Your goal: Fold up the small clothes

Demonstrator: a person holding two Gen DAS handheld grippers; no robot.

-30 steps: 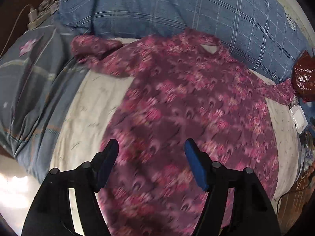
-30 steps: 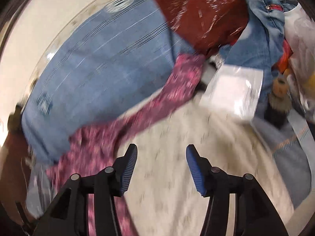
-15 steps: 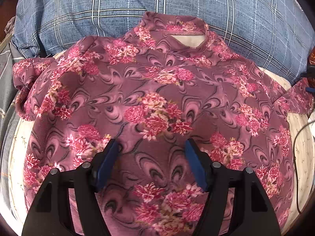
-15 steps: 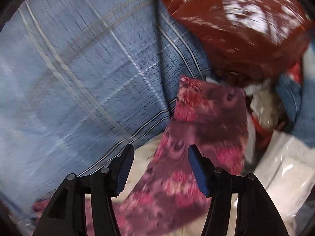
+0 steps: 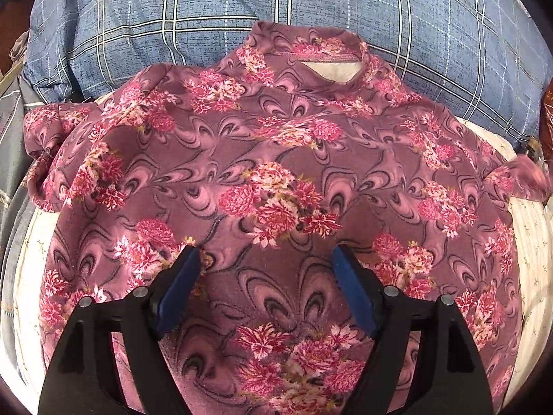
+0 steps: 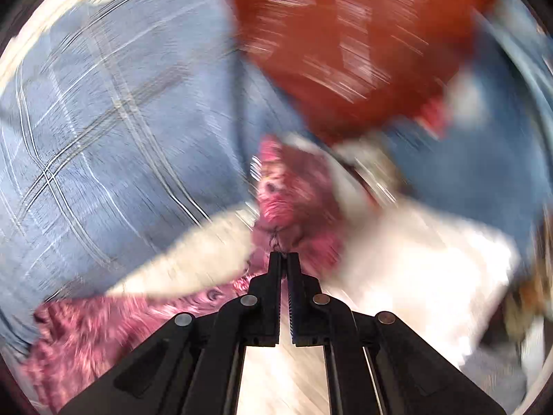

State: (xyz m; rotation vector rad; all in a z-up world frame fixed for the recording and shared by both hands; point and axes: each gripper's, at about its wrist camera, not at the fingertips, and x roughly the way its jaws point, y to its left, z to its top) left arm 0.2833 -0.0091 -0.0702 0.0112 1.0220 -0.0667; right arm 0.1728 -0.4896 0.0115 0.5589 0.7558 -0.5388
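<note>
While the floral top (image 5: 276, 180) is spread flat on the cream bedsheet (image 5: 532, 228) below the blue plaid pillow (image 5: 145, 24), the left gripper (image 5: 266, 263) is held spread above it as before; the right gripper (image 6: 284, 254), spread half a second ago, is now clamped on the top's sleeve (image 6: 293, 193).

Left wrist view: looking down and forward from close above the floral top (image 5: 276, 180), toward the blue plaid pillow (image 5: 193, 10). Right wrist view: motion-blurred, right up against the top's sleeve (image 6: 293, 204). Shared: top and pillow (image 6: 103, 131).
</note>
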